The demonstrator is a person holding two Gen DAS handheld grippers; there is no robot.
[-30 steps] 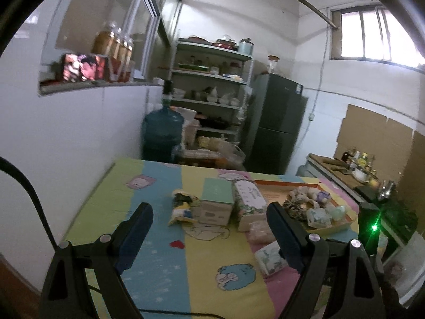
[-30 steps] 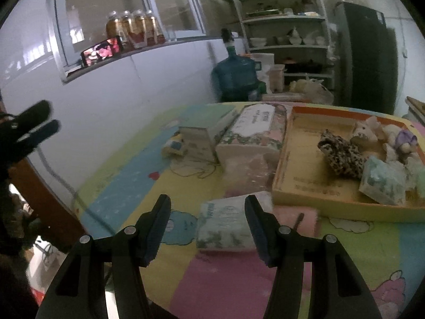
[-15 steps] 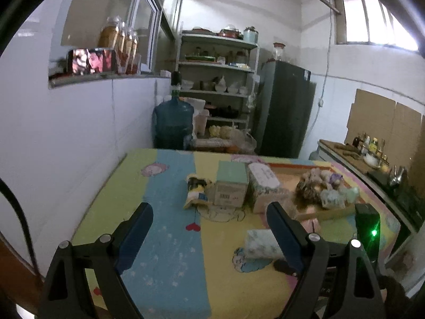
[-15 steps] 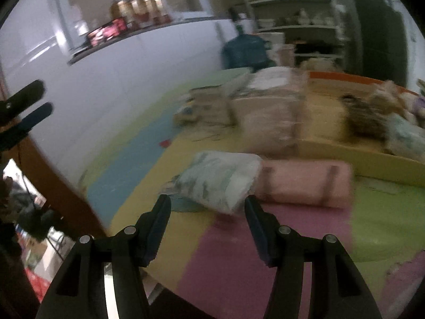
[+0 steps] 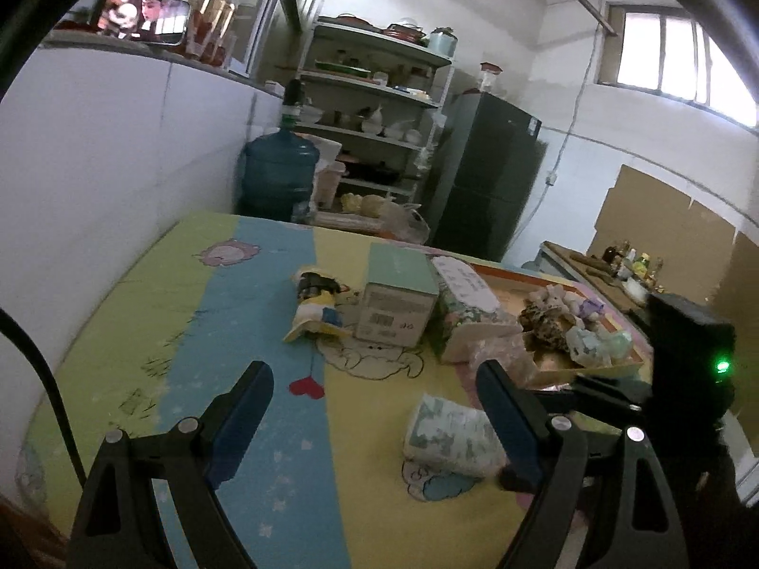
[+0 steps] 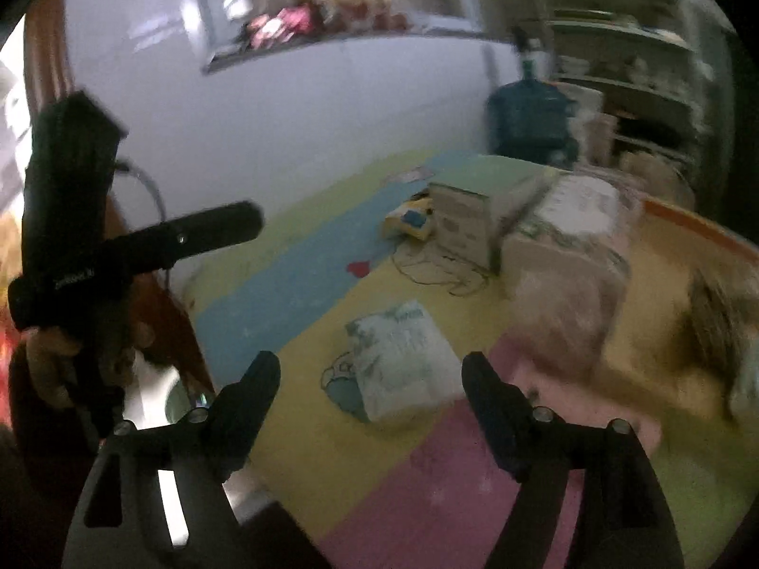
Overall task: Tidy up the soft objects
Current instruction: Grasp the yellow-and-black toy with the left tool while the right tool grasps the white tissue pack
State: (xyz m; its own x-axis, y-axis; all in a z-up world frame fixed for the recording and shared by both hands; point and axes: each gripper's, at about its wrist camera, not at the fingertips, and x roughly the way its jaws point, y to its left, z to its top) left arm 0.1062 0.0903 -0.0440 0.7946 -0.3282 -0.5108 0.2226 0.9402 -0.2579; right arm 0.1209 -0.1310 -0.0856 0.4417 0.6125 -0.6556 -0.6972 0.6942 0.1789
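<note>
A green-patterned soft tissue pack (image 5: pixel 450 434) lies on the colourful mat; it also shows in the right wrist view (image 6: pixel 401 358). A pink soft pack (image 5: pixel 505 360) lies beside an orange-rimmed tray (image 5: pixel 612 370) holding plush toys (image 5: pixel 559 313). A yellow snack bag (image 5: pixel 315 308), a green-topped box (image 5: pixel 398 298) and a floral tissue box (image 5: pixel 467 313) stand behind. My left gripper (image 5: pixel 374 393) is open and empty, above the mat's front. My right gripper (image 6: pixel 370 379) is open and empty, just in front of the green pack. The right wrist view is blurred.
A white wall runs along the mat's left side. A blue water jug (image 5: pixel 277 175), shelves (image 5: pixel 379 95) and a dark fridge (image 5: pixel 484 175) stand behind the table. The left gripper's body (image 6: pixel 71 218) shows at the left of the right wrist view.
The right gripper has swung left and drawn back, so the green pack now lies between its fingers' line. The left gripper has moved closer to the table. Both stay open.
</note>
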